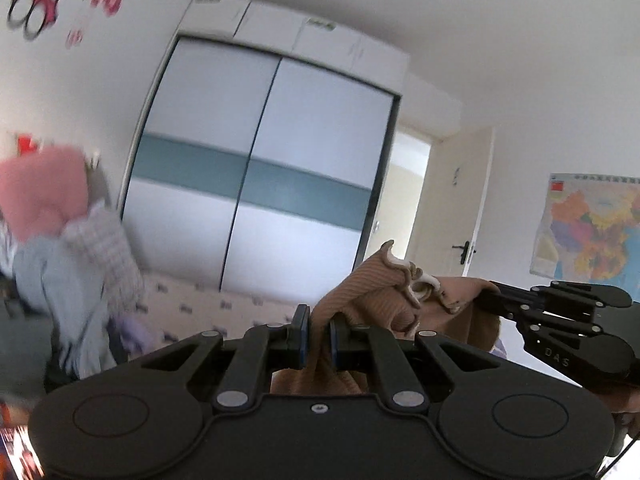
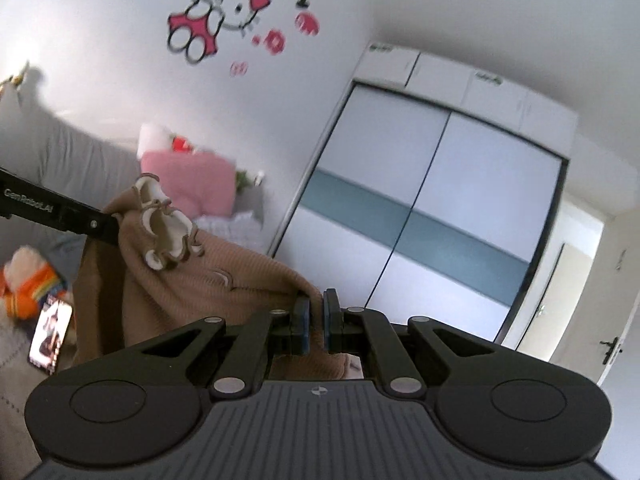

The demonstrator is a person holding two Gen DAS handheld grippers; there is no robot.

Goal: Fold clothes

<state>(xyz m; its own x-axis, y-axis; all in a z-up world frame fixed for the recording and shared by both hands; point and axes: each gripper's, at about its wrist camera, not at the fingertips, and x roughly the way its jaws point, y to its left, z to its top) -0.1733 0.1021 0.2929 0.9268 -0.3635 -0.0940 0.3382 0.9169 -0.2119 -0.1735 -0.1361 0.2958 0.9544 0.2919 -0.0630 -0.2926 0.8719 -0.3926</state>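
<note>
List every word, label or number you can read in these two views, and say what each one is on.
"DAS" – on the right gripper, seen from the left wrist.
"CenRobot_AI" – on the left gripper, seen from the right wrist; small, so the reading is unsure.
Black letters beside the cat wall sticker – cut off and turned, unreadable.
Wall map – title and place names too blurred.
Green labels on the wardrobe top – too small.
Phone screen – no readable text.

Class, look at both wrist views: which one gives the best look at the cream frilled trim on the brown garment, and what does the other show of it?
The right wrist view: the cream frilled trim faces the camera unobstructed on the brown garment. The left wrist view shows the trim smaller and edge-on, near the right gripper.
</note>
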